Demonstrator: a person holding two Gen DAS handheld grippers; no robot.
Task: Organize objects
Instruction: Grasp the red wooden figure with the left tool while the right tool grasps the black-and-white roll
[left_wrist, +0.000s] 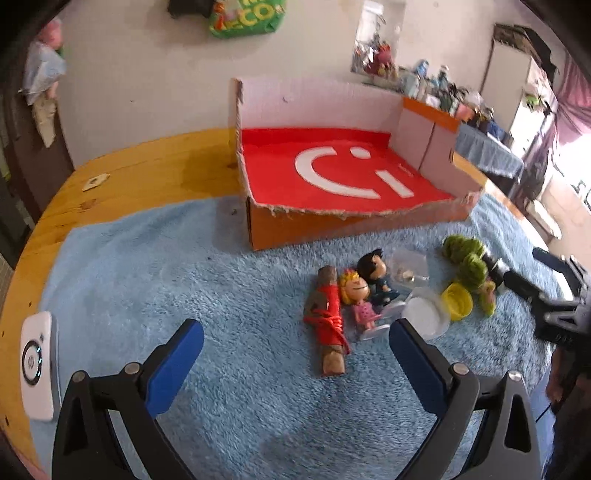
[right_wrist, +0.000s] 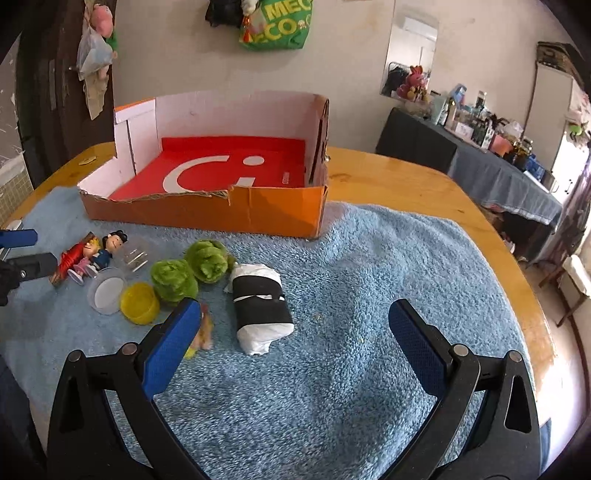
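Note:
An orange cardboard box (left_wrist: 332, 229) (right_wrist: 221, 216) with a red floor stands open at the back of the blue towel (left_wrist: 184, 266) (right_wrist: 369, 258). My left gripper (left_wrist: 297, 332) (right_wrist: 33, 251) is open just short of a brown stick wrapped in red (left_wrist: 327, 317) (right_wrist: 66, 263) and two figurines (left_wrist: 364, 291) (right_wrist: 98, 254). Beside them lie a clear cup (left_wrist: 410, 267), a clear lid (left_wrist: 426, 314) (right_wrist: 107, 290), a yellow lid (left_wrist: 458, 299) (right_wrist: 140, 302) and a green plush (left_wrist: 467, 258) (right_wrist: 190, 269). My right gripper (right_wrist: 295, 310) (left_wrist: 528, 269) is open, with a black-and-white bundle (right_wrist: 260, 306) lying between its fingers and slightly ahead.
A white device (left_wrist: 37, 365) sits on the wooden table's (right_wrist: 424, 192) left edge by the towel. A small yellow toy (right_wrist: 205, 330) lies against my right gripper's left finger. A cluttered side table (right_wrist: 498, 166) stands far right. Bare towel spreads to the right of the bundle.

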